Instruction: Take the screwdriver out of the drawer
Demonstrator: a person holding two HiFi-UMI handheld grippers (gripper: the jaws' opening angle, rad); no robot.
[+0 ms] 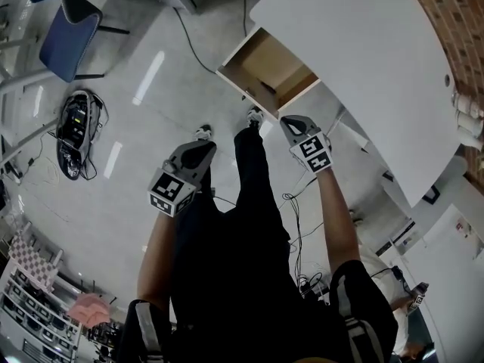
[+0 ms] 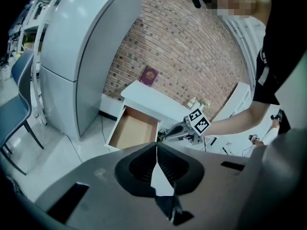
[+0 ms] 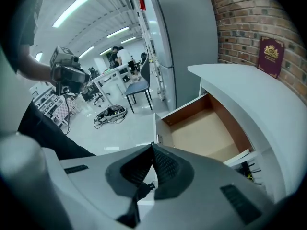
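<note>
Task barely advanced. The drawer (image 1: pixel 274 68) stands pulled out under the edge of the white surface (image 1: pixel 363 59), and its visible floor looks bare. No screwdriver can be made out in any view, so locating, grasping and lifting all remain. The left gripper (image 2: pixel 156 150) and right gripper (image 3: pixel 152 150) both hang short of the drawer, jaws clenched tip to tip, holding nothing.
</note>
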